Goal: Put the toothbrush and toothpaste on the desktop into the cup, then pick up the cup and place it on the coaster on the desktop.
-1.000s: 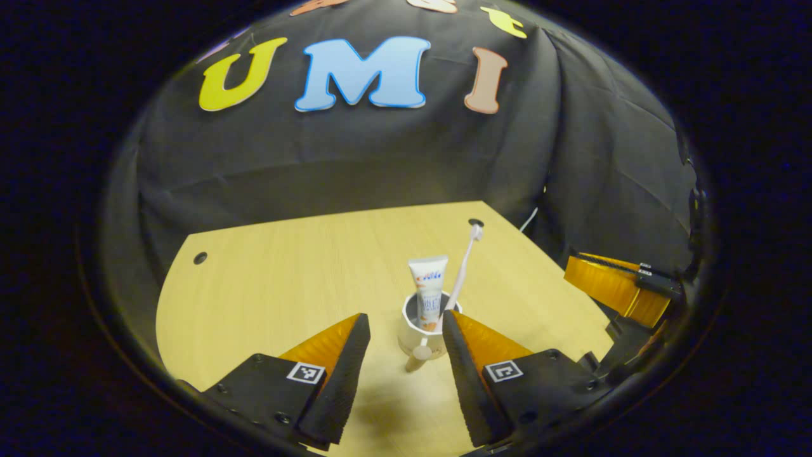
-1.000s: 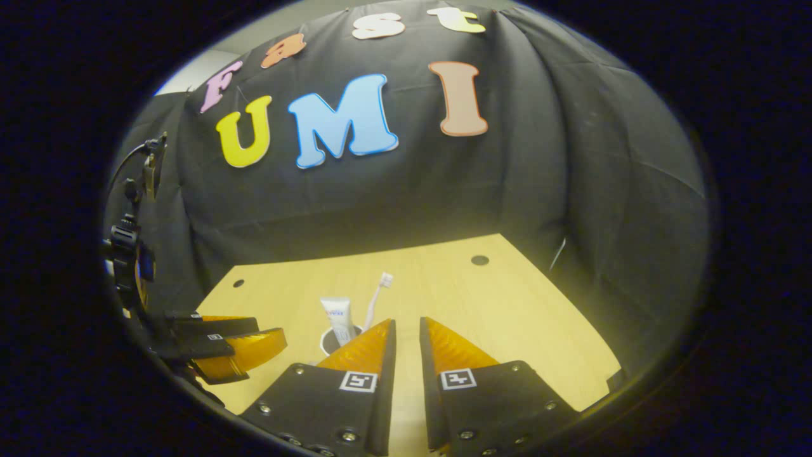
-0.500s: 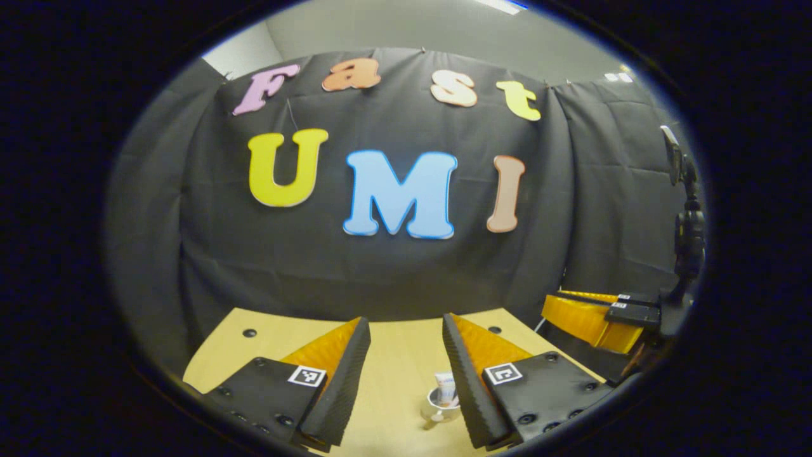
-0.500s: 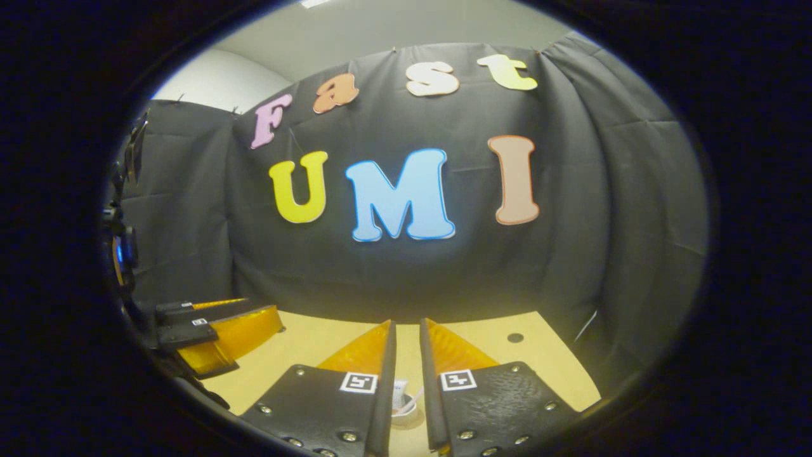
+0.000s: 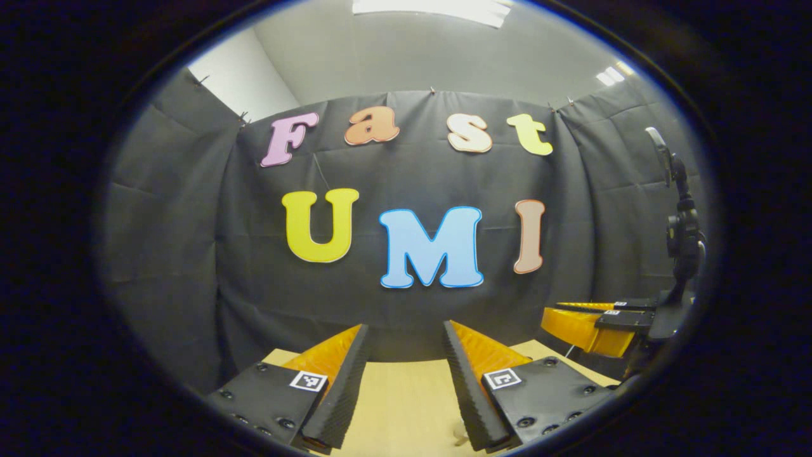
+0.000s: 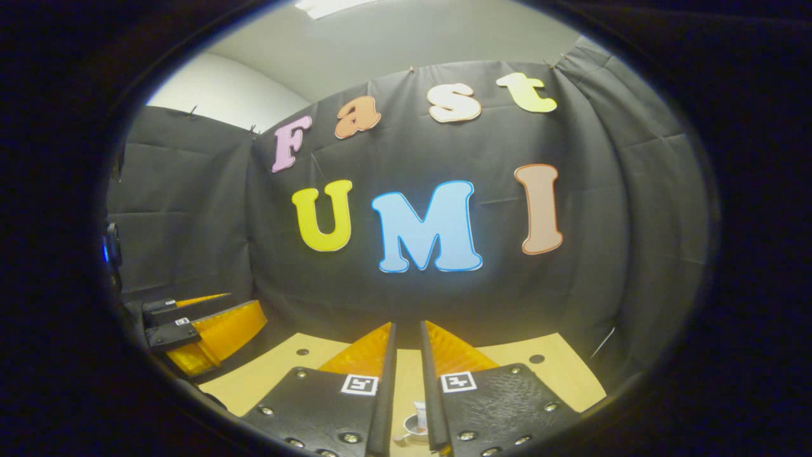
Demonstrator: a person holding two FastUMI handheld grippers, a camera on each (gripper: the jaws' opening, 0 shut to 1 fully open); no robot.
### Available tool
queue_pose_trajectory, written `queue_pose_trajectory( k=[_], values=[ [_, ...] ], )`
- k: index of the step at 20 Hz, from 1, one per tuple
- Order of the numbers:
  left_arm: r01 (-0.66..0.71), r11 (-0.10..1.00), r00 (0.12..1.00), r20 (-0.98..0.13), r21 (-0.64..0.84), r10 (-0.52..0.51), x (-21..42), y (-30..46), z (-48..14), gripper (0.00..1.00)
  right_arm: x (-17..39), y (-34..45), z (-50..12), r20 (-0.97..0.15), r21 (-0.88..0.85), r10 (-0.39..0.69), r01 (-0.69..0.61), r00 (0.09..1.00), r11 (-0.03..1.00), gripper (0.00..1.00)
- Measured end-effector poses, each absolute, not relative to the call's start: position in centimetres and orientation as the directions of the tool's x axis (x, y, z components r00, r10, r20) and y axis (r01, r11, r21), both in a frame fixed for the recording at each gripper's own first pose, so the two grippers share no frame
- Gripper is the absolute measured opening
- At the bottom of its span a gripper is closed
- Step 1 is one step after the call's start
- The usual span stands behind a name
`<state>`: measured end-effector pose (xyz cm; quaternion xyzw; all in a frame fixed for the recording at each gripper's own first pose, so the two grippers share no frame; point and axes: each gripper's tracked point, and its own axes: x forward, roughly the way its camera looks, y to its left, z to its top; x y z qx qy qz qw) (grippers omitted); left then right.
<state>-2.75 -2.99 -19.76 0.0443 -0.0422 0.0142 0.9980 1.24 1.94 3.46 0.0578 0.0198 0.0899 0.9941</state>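
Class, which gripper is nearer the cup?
Probably left, not certain. The cup sits low beside the left gripper, mostly hidden. It shows small, below and ahead, between the right gripper fingers.

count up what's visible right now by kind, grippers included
two-finger grippers: 2 (left gripper, right gripper)
small white round cup: 1
white toothpaste tube standing in the cup: 1
light wooden table: 1
total: 5
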Motion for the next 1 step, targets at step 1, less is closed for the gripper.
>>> queue_pose_trajectory(
  k=[1],
  values=[
    [-0.034, 0.996, 0.996, 0.082, 0.086, 0.027, -2.88, -2.81, -19.71, 0.74, 1.21, 1.91, 3.45, -0.030, 0.112, 0.178, -0.174, 0.984, 0.978, 0.18]
  ],
)
